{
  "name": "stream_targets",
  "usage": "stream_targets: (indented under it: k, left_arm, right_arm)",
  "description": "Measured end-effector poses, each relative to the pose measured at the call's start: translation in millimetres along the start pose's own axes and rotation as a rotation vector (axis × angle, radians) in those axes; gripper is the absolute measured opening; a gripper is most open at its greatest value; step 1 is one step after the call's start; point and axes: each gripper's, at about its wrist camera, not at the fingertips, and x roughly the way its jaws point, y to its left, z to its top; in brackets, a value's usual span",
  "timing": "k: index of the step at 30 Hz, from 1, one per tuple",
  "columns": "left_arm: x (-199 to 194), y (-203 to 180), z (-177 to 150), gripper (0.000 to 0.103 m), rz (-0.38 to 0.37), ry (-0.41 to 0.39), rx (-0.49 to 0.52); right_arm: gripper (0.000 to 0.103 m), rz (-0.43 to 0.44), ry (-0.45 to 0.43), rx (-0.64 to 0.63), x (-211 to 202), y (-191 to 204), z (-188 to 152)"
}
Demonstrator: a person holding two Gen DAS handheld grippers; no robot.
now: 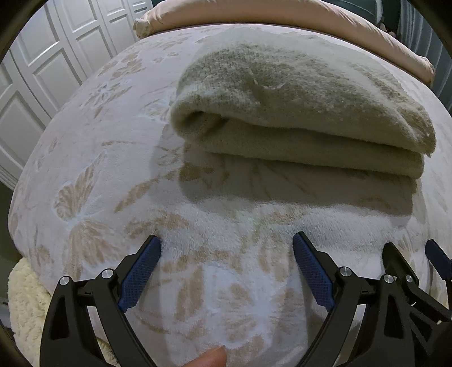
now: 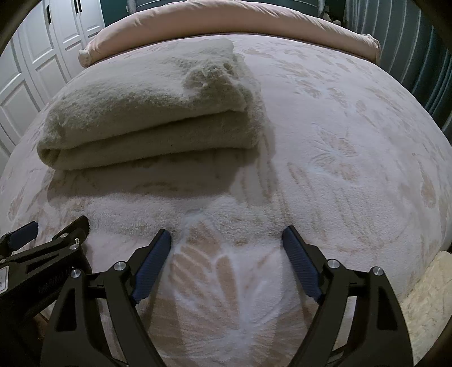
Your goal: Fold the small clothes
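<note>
A beige fuzzy garment (image 1: 296, 113) lies folded in layers on the pale floral bedspread (image 1: 113, 169). In the right wrist view the same folded garment (image 2: 147, 118) sits at the upper left. My left gripper (image 1: 227, 244) hovers open over bare bedspread just in front of the folded pile, nothing between its blue pads. My right gripper (image 2: 226, 237) is open too, wide, over the bedspread (image 2: 353, 141) to the right of the pile, holding nothing. Each gripper shows at the edge of the other's view: the right gripper (image 1: 409, 248) and the left gripper (image 2: 56, 228).
A pink pillow or duvet roll (image 1: 282, 17) lies along the far edge of the bed. White panelled closet doors (image 1: 42, 70) stand to the left. A cream fleecy blanket (image 2: 429, 296) hangs at the bed's near corner. A fingertip (image 1: 209, 357) shows at the bottom.
</note>
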Motion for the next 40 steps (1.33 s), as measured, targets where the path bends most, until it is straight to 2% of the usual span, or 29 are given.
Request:
stream_targets:
  k: [40]
  left_arm:
    - [4.6, 0.2, 0.5, 0.092, 0.008, 0.005, -0.005]
  right_arm:
    - [0.080, -0.008, 0.003, 0.002, 0.4, 0.6, 0.3]
